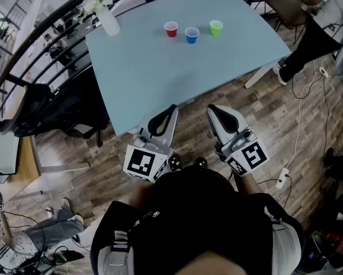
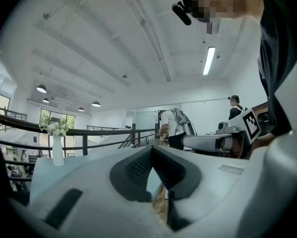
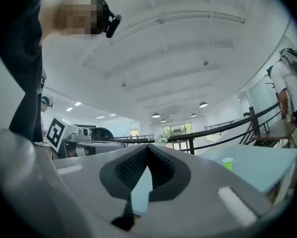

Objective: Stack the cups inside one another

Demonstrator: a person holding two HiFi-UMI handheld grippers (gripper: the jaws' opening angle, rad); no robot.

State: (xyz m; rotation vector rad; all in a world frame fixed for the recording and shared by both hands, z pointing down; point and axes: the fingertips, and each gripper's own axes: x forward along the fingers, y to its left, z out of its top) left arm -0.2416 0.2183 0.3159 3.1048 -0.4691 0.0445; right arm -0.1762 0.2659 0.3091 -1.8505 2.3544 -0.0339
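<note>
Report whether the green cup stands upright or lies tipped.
Upright. The green cup stands on its base on the table, mouth up, apart from the blue cup.

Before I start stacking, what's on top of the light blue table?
On the table stand a red cup, a blue cup and a green cup in a row, plus a white vase of flowers at the far left. Nothing is covered.

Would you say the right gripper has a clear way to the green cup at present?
Probably yes: the table between the right gripper and the green cup is bare. The cup stands far off, though, and the jaws are shut.
</note>
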